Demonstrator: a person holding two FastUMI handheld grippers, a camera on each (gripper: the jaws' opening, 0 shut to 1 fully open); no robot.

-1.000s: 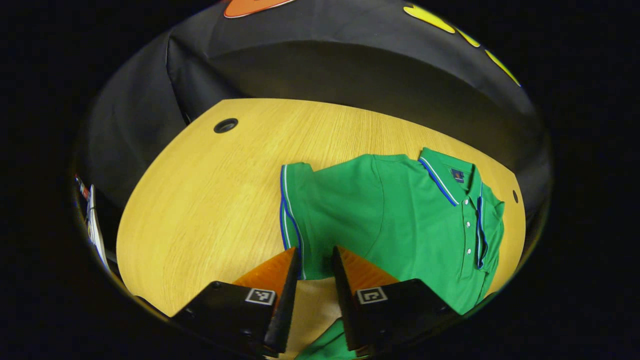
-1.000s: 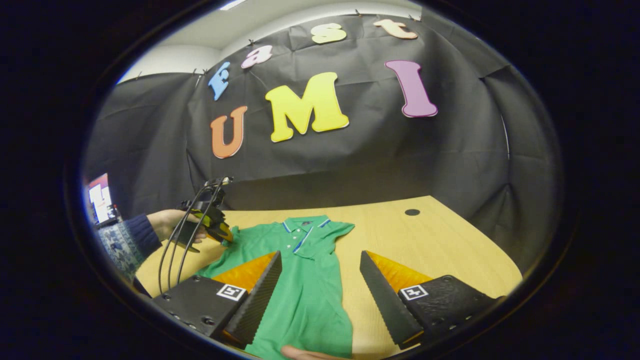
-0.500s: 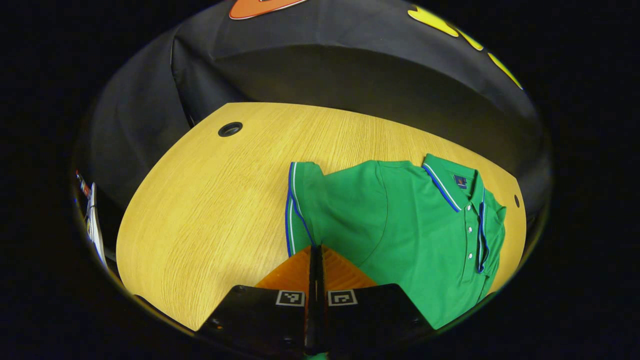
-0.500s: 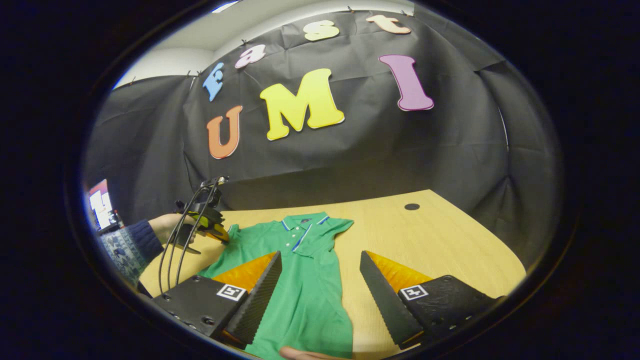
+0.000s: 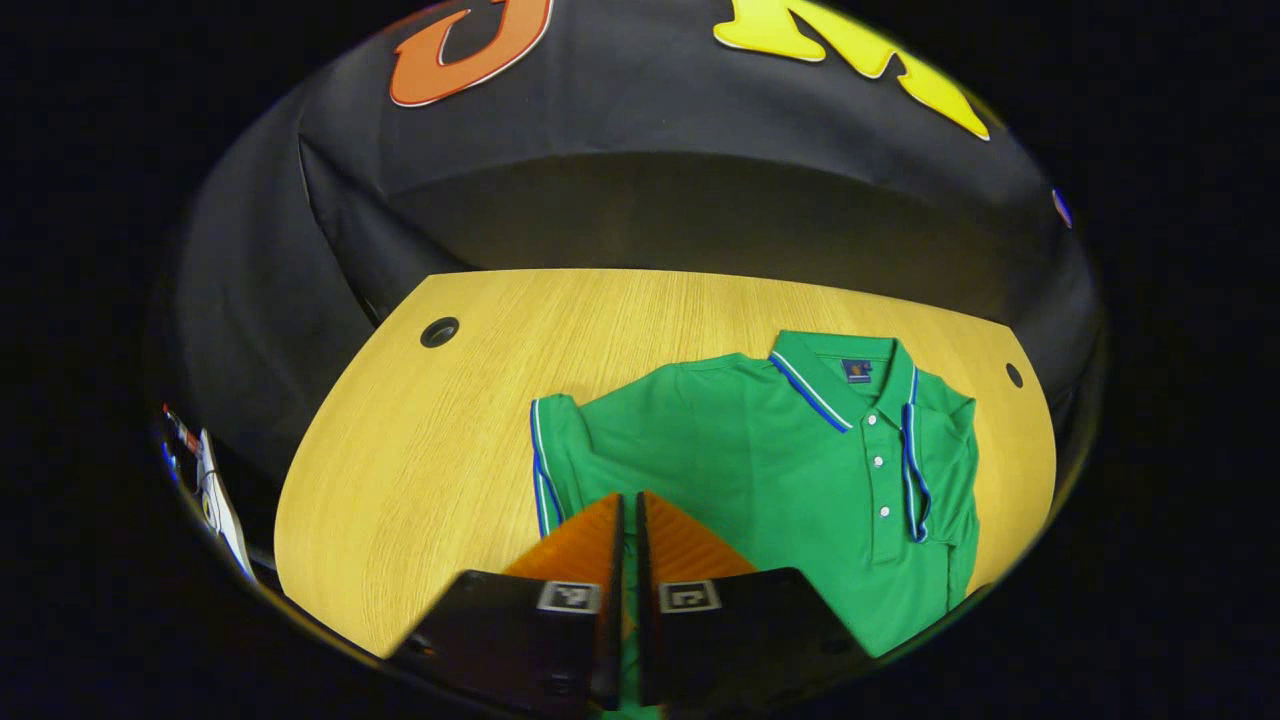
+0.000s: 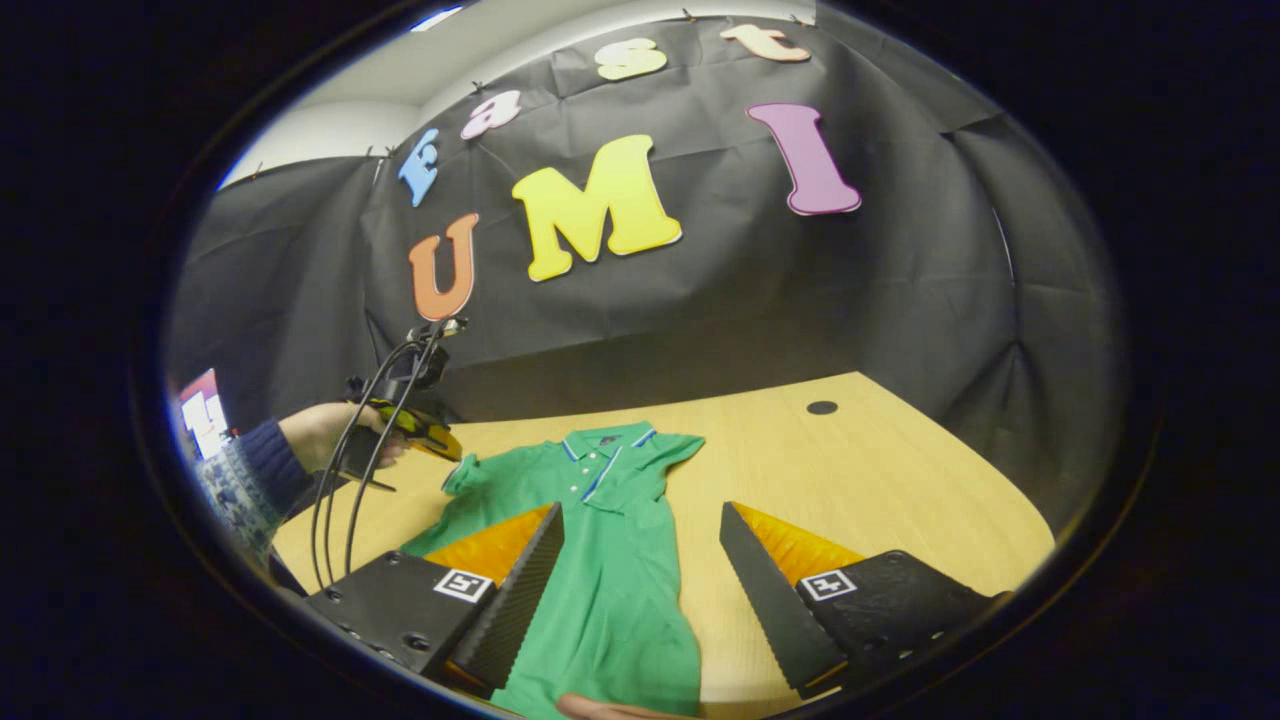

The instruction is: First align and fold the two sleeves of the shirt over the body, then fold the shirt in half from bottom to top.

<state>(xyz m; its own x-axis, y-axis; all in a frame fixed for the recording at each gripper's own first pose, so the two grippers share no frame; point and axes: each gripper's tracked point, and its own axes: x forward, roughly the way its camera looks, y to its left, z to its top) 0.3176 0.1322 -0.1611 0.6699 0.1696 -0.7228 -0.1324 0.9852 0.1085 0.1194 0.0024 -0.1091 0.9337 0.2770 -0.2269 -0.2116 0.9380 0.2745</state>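
one sleeve folded, the second being gathered

going left to right in the left gripper view, bare table [image 5: 420, 470] is lying at the left; the left claw [image 5: 629, 510] is sitting at bottom centre, its fingers pressed together on green fabric by the blue-trimmed sleeve [image 5: 550, 460]. the shirt [image 5: 780, 460] is spreading to the right of centre, its far sleeve seeming to be lying folded over the body already. in the right gripper view, the right claw [image 6: 640, 570] is hanging wide apart over the shirt's lower part, gripping nothing. judging by this, the near sleeve fold is in progress; the bottom-to-top fold is not yet done.
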